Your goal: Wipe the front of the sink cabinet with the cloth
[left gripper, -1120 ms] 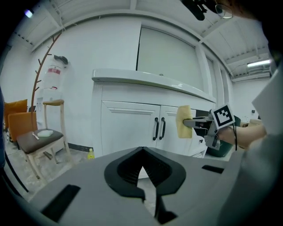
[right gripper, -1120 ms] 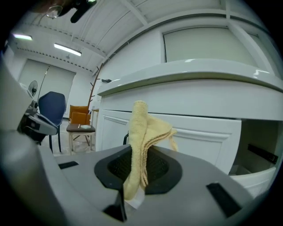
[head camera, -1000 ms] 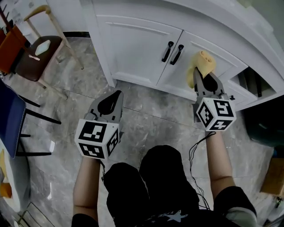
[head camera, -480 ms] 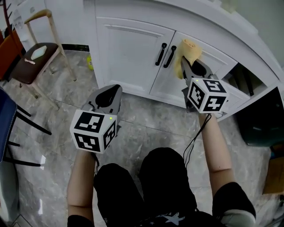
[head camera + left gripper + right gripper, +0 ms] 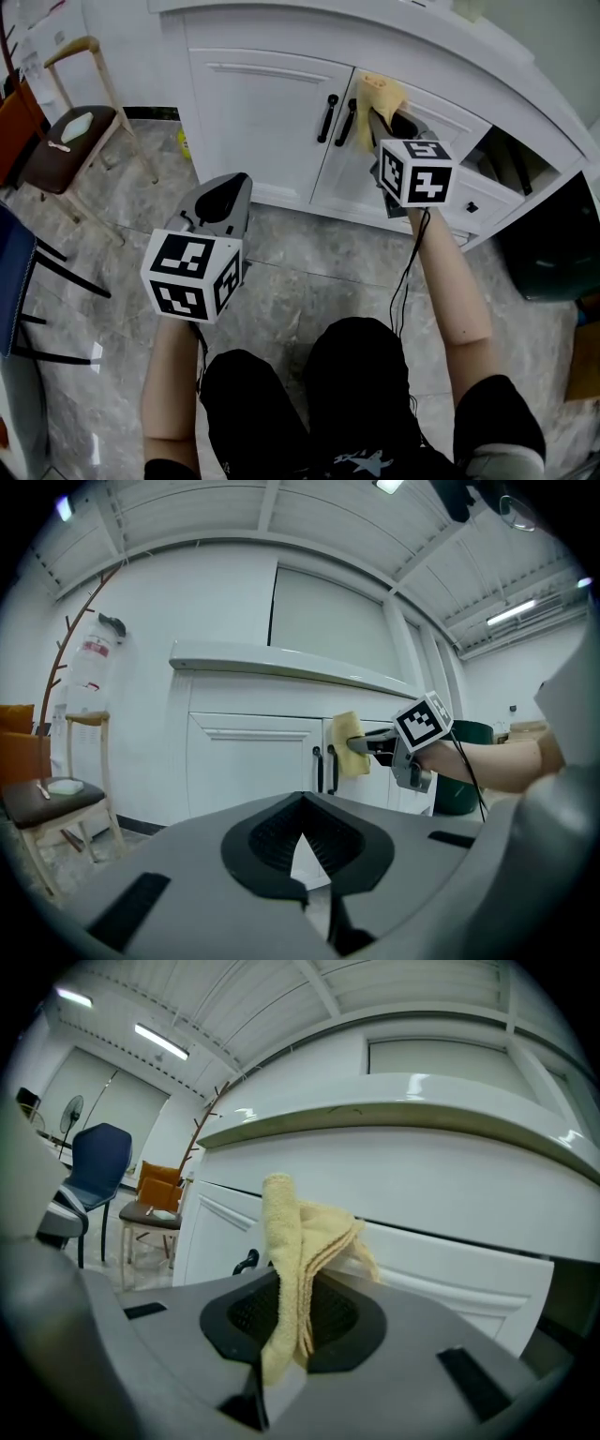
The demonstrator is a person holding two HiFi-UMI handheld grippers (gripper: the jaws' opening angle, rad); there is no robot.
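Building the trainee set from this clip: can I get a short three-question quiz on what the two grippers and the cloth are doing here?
1. True or false: the left gripper holds the yellow cloth.
2. Where is the cloth? A) lying on the floor B) at the cabinet door, beside the black handles C) draped on the chair seat
3. Fill in: the right gripper is shut on the ____.

Key: 1 false, its jaws are together with nothing between them. 2 B. 3 cloth.
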